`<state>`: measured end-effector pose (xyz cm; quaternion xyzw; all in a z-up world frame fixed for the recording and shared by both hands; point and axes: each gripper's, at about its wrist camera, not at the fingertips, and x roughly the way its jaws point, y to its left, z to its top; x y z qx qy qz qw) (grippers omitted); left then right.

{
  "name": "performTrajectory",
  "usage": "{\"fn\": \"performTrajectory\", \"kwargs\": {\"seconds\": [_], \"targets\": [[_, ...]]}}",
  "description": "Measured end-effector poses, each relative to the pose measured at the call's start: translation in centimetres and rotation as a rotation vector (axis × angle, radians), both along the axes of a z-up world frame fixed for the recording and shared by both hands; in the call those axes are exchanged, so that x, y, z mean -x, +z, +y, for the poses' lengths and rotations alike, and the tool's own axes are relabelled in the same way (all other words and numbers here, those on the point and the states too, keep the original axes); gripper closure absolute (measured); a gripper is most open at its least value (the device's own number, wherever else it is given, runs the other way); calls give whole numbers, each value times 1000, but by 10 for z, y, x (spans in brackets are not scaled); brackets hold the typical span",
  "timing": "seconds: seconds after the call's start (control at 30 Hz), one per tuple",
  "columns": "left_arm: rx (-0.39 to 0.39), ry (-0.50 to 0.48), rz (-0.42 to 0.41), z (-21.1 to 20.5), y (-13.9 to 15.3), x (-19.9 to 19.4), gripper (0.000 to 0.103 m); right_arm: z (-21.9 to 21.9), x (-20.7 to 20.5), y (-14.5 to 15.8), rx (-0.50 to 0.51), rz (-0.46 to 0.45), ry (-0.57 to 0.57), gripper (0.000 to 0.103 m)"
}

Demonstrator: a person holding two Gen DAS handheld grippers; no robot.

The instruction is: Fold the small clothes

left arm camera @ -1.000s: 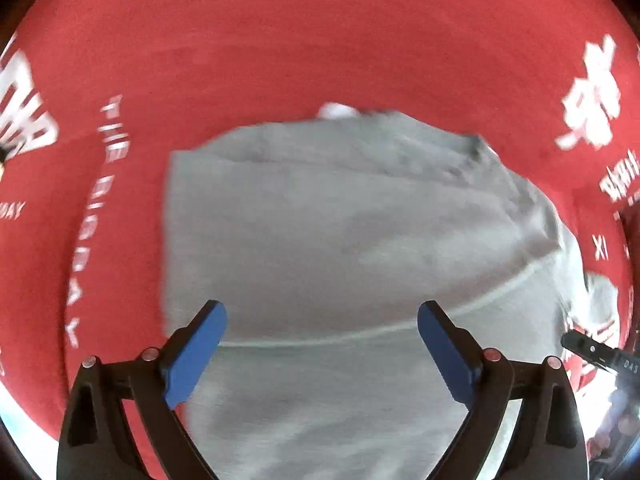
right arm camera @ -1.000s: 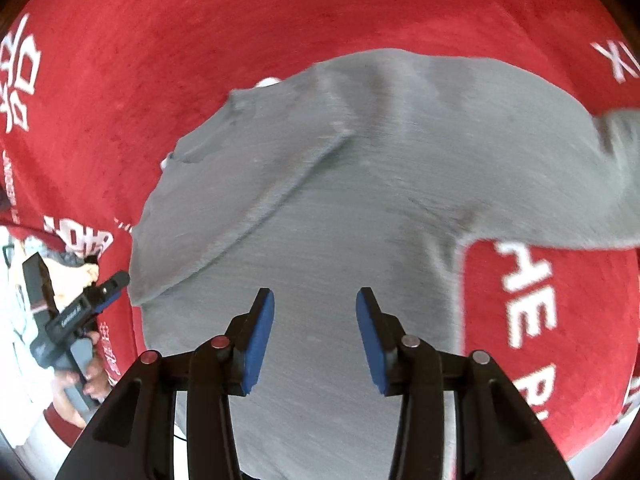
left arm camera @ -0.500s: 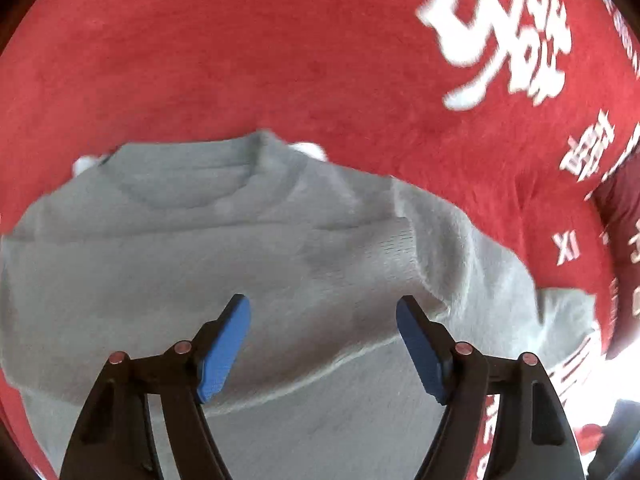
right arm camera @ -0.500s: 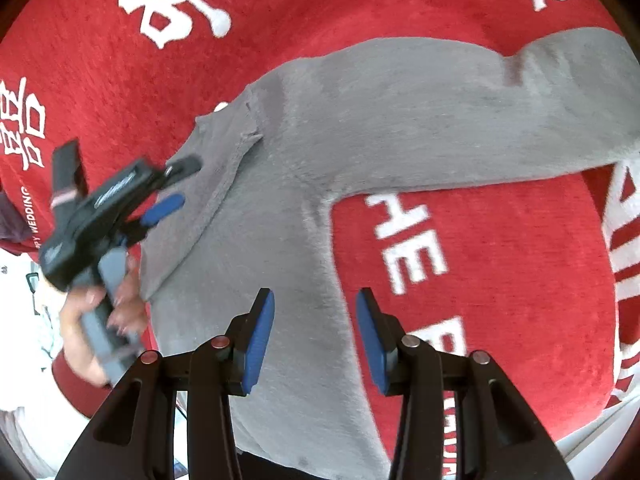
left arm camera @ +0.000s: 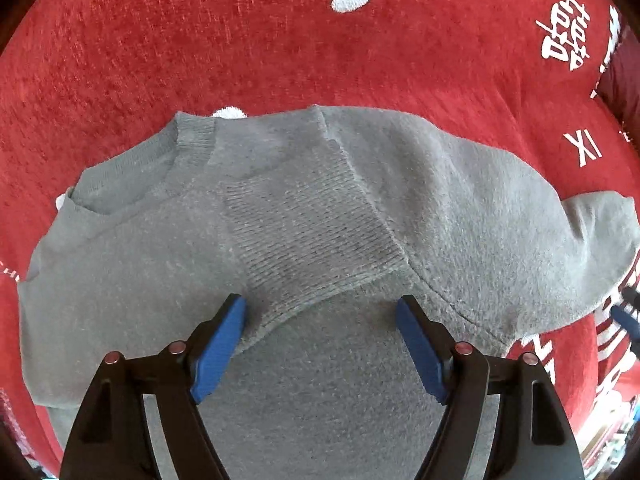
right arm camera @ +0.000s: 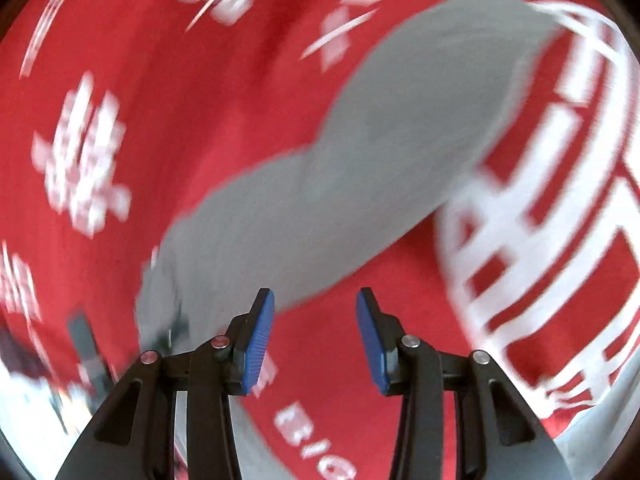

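Soft knit, one sleeve left to fold

On the red cloth (left arm camera: 200,60) lies a grey sweater (left arm camera: 320,400), one ribbed cuff (left arm camera: 312,240) folded onto its chest. Left gripper (left arm camera: 320,344) hovers wide open above the cuff, holding nothing. Right gripper (right arm camera: 316,336), blurred, is partly open and empty near the outstretched sleeve (right arm camera: 360,160). Light, limp and fuzzy, it should be pinched at the sleeve's end

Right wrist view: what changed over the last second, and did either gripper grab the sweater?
The right gripper swung off the grey sweater's body toward its outstretched sleeve, now over the red cloth. The left gripper shifted toward the folded-in sleeve cuff. Both stayed open, holding nothing; the sweater stayed flat.
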<state>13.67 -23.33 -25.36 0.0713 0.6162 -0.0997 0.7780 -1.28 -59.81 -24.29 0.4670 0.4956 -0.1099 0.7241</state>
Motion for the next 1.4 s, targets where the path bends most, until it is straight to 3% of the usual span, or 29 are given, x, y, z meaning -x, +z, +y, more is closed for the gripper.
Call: {"fn": "performTrajectory", "kwargs": {"seconds": [0.13,0.33,0.57,0.67,0.77,0.9,1.03,1.17,1.27,1.4], "targets": [[-6,13,-2,-16,-5,3,25,-46,15,-11,-52,-35,-177,57],[-20,20,-12,-23,-5,8,25,-59,6,-32,-159,-85,-191,57],[-30,35,-24,-34,-2,12,25,-62,-6,-40,-267,-149,-292,57],[14,31,-53,-39,15,18,25,-66,-8,-43,-368,-207,-333,96],[50,-6,-54,-56,21,27,25,-63,-16,-32,-438,-298,-306,96],[64,-64,4,-81,3,42,25,-46,-39,-4,-528,-439,-201,97],[62,-84,-18,-86,6,47,25,-13,-71,33,-567,-527,-28,97],[118,-17,-62,-49,30,49,25,49,-112,72,-548,-556,203,96],[108,39,-73,-9,40,51,25,107,-138,91,-496,-541,372,96],[53,172,-90,68,45,59,25,214,-164,100,-358,-457,640,96]]}}
